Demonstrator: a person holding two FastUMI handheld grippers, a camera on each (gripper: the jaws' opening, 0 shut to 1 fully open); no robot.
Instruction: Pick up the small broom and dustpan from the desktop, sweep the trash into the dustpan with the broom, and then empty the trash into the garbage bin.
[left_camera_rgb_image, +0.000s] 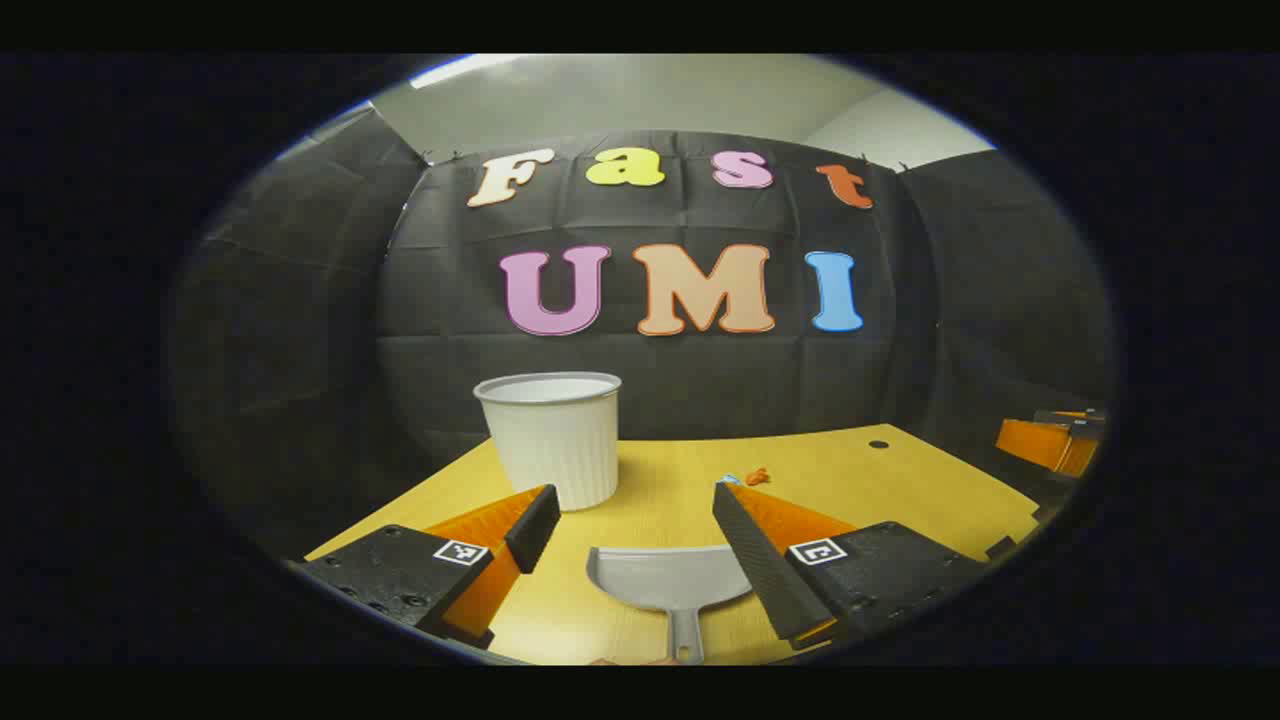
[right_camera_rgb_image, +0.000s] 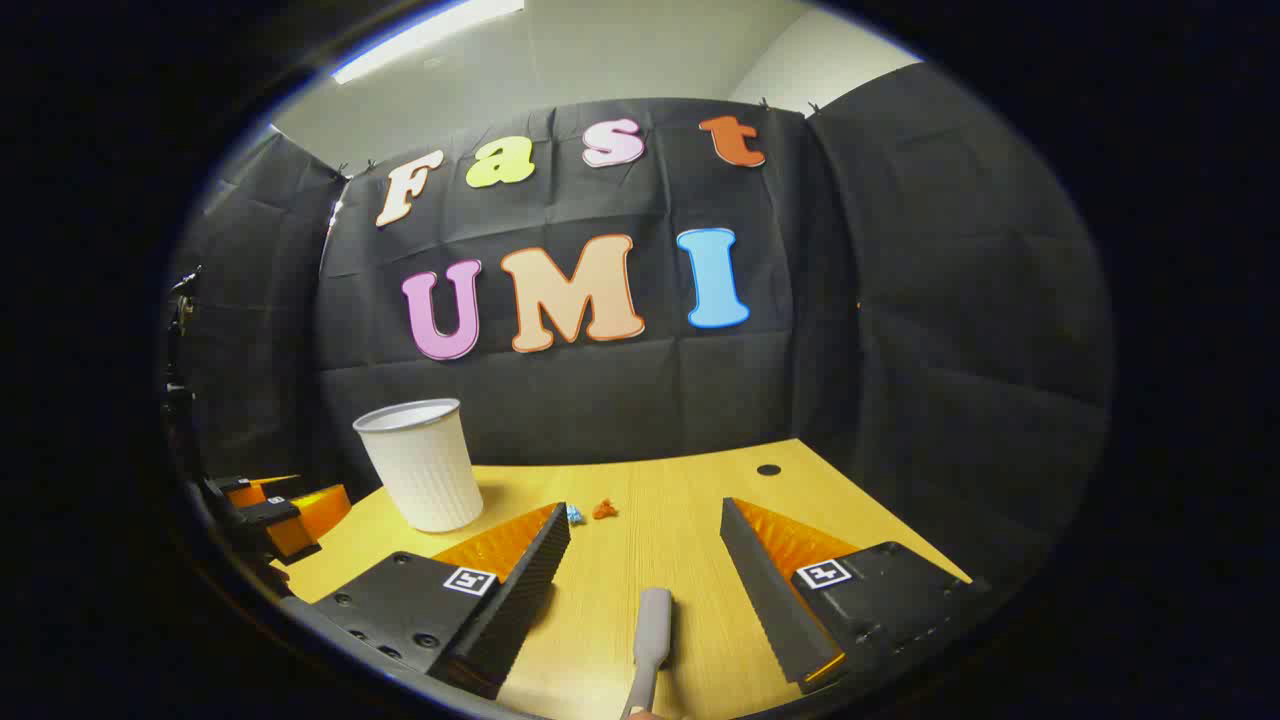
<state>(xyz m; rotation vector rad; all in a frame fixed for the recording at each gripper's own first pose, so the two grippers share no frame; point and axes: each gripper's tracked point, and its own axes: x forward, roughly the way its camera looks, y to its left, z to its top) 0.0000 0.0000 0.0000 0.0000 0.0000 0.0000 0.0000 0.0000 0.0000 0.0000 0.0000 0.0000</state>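
On desk (left_camera_rgb_image: 900, 480): one bin (left_camera_rgb_image: 553, 436), one dustpan (left_camera_rgb_image: 668, 579), two scraps (right_camera_rgb_image: 590, 511).

1. Your left gripper (left_camera_rgb_image: 632, 530) has its fingers spread wide; the dustpan (left_camera_rgb_image: 668, 580) lies flat on the bench (left_camera_rgb_image: 900, 480) between them, touching neither.
2. The garbage bin (left_camera_rgb_image: 553, 436) stands upright just past your left finger and blocks that side.
3. Your right gripper (right_camera_rgb_image: 645, 550) is spread too; the broom handle (right_camera_rgb_image: 652, 625) lies in the gap.
4. Small scraps (right_camera_rgb_image: 604, 509) ahead; bare bench on the right.

Black cloth walls (left_camera_rgb_image: 300, 300) behind yellow wooden desk (right_camera_rgb_image: 690, 520), ceiling light (right_camera_rgb_image: 430, 35)
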